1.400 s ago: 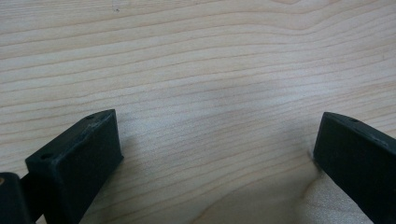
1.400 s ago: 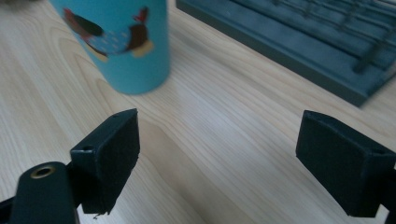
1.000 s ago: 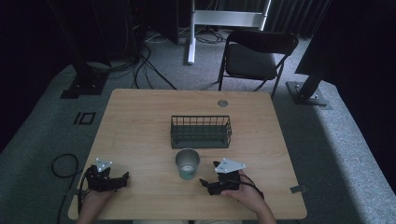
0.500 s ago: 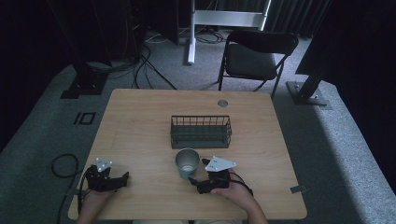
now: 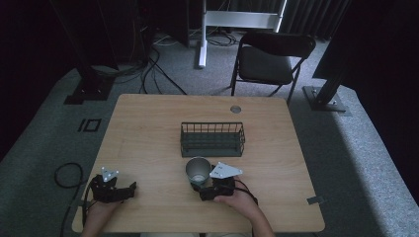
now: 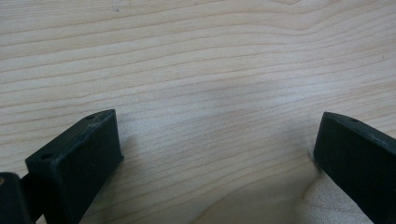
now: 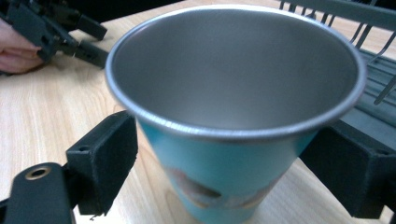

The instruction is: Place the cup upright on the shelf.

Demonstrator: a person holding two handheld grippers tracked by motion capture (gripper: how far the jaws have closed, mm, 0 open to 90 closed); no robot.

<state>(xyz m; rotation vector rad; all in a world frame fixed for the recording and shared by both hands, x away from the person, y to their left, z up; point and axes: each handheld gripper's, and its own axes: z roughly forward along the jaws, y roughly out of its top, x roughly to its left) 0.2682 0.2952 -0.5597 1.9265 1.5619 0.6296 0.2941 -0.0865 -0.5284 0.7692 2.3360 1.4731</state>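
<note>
Now right gripper (image 5: 203, 190) has closed in on cup (image 5: 198, 169) near table (image 5: 148, 128) front edge, jaws spread around it, not clamped; left gripper (image 5: 129, 190) unchanged, released.

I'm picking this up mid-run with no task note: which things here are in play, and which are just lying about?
In play, likely:
cup, between the open right gripper jaws
wire basket, just beyond the cup

Lying about:
left gripper, open over bare table
folding chair
floor cables

Cup (image 5: 198, 170) on table (image 5: 148, 128) before basket (image 5: 212, 139), right claw (image 5: 203, 189) around it, left claw (image 5: 129, 190) far left
</note>
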